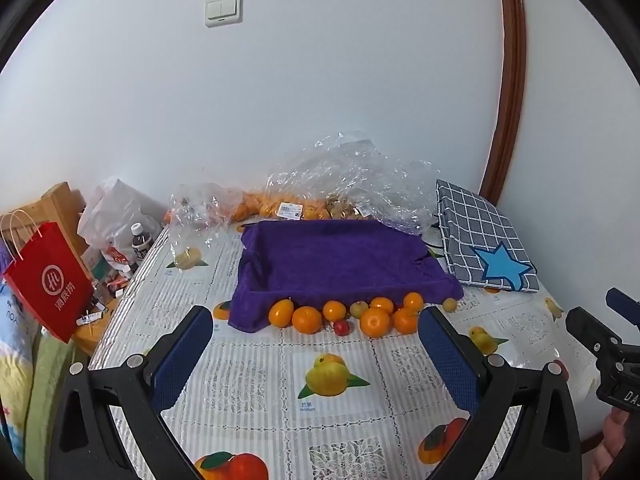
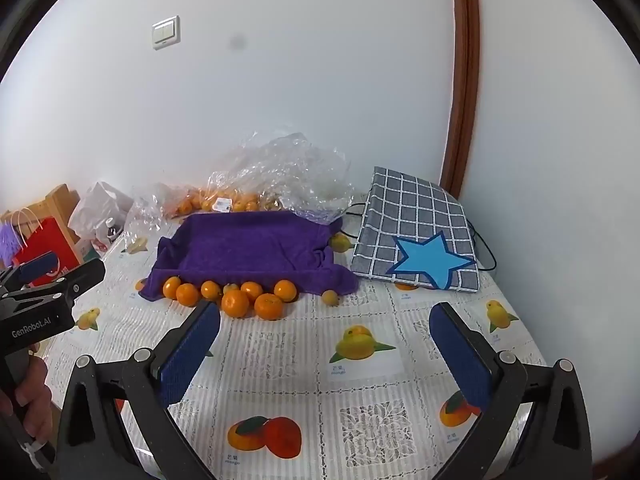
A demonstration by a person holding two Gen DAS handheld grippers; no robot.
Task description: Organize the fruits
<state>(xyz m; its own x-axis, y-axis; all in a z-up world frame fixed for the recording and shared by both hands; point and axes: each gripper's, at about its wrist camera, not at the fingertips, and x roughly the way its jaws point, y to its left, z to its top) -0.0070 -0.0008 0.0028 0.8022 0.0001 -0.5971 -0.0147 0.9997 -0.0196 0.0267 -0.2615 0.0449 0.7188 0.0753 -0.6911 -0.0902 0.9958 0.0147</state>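
Several oranges (image 1: 375, 322) (image 2: 235, 303) lie in a loose row on the fruit-print tablecloth, against the front wall of a tray lined with purple cloth (image 1: 340, 256) (image 2: 248, 246). Among them are a small red fruit (image 1: 341, 327), a greenish one (image 1: 359, 309) and a small yellow one (image 1: 449, 304) (image 2: 330, 297) set apart to the right. My left gripper (image 1: 316, 334) hovers open just short of the row, nothing between its blue pads. My right gripper (image 2: 325, 328) is open too, held over bare tablecloth to the right of the oranges.
Clear plastic bags (image 1: 344, 172) (image 2: 280, 168) with more oranges lie behind the tray by the wall. A checked grey bag with a blue star (image 1: 486, 240) (image 2: 416, 232) lies at the right. A red paper bag (image 1: 48, 280), a bottle (image 1: 141, 240) and clutter stand left of the table.
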